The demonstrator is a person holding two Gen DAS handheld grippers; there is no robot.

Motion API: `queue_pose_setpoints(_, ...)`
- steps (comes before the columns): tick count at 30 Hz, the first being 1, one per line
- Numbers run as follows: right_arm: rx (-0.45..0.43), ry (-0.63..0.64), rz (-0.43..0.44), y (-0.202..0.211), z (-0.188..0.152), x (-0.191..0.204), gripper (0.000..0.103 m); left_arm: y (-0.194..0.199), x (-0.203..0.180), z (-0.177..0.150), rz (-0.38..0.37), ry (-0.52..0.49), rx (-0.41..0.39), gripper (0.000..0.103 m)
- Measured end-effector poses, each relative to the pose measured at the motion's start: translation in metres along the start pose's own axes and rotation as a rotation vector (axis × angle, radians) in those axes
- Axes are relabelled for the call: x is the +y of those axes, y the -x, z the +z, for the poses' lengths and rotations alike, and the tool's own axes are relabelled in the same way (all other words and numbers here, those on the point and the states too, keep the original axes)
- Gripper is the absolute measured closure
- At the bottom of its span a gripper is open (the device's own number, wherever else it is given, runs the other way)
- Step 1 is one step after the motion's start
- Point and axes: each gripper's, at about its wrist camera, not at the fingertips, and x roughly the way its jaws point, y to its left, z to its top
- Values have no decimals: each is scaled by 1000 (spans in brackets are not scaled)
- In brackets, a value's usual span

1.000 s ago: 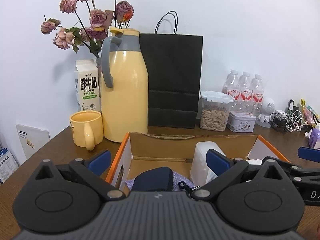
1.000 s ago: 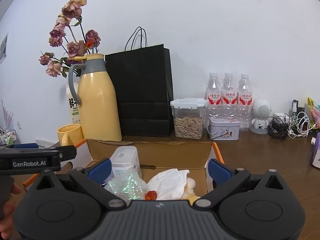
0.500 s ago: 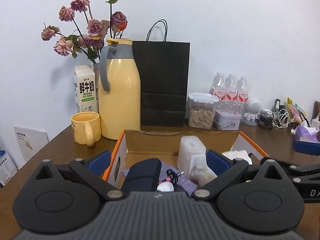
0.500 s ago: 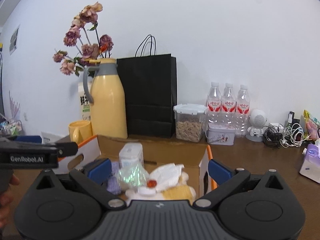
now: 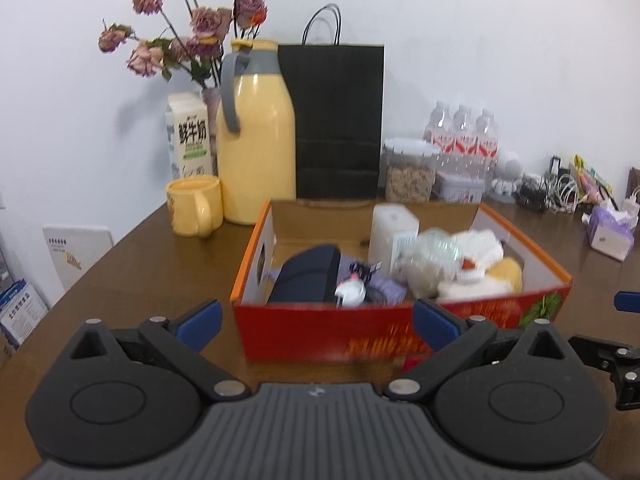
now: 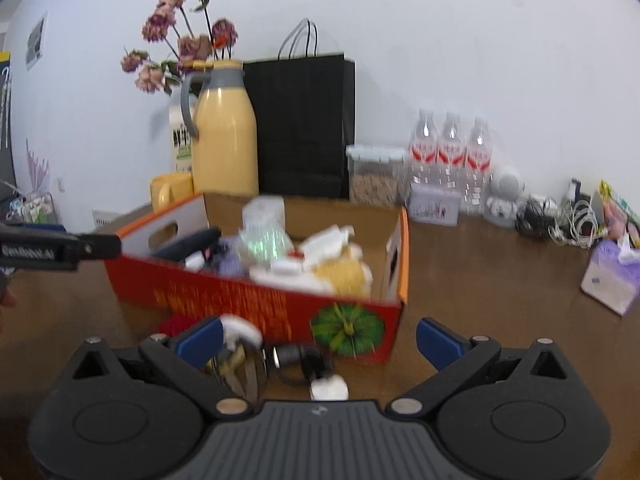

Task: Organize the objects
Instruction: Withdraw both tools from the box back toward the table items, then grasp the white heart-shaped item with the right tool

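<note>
Pulling back from the filled cardboard box (image 5: 400,336), both grippers, left gripper (image 5: 316,320) and right gripper (image 6: 318,338), are being held spread and empty; loose items (image 6: 296,360) in front are being exposed for sorting.

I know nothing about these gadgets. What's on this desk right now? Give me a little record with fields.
Surface: brown wooden table
Main container: red and orange cardboard box, open on top, filled with mixed items
Left gripper: open, empty, before the box
Right gripper: open, empty
In front of box: white plug and black cable
Behind box: yellow thermos jug, black paper bag
</note>
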Motion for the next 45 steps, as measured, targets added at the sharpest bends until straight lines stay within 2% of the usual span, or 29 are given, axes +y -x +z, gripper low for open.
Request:
queue_pose_setpoints(8,104,-16,-27,0,-35,-18,1,9,11,-26,11,-4,71,0)
queue_pose_setpoints(15,156,-29,-9,-24,-38,-23,27,14,13,-34,8,8,89,0)
queue_pose_setpoints(20,179,-35,25,-46,-30,-22,35,14,12,-35,9,11,95,0)
queue_pose_setpoints(22,187,-42,29,-53,-29,-23,44,12,12,-36,10,16,100,0)
queue_pose_setpoints(28,170,-44,59,-58,-29,-22,60,6,8,-39,8,26,116,0)
queue_pose_setpoints(29,167,-41,61,-58,-29,-21,63,4,7,-40,9,26,119,0)
queue_pose_setpoints(31,158,-36,70,-57,-30,-20,77,3,4,-40,10,24,123,0)
queue_pose_setpoints(45,77,-33,43,-38,-34,-21,78,-3,-4,-42,22,20,138,0)
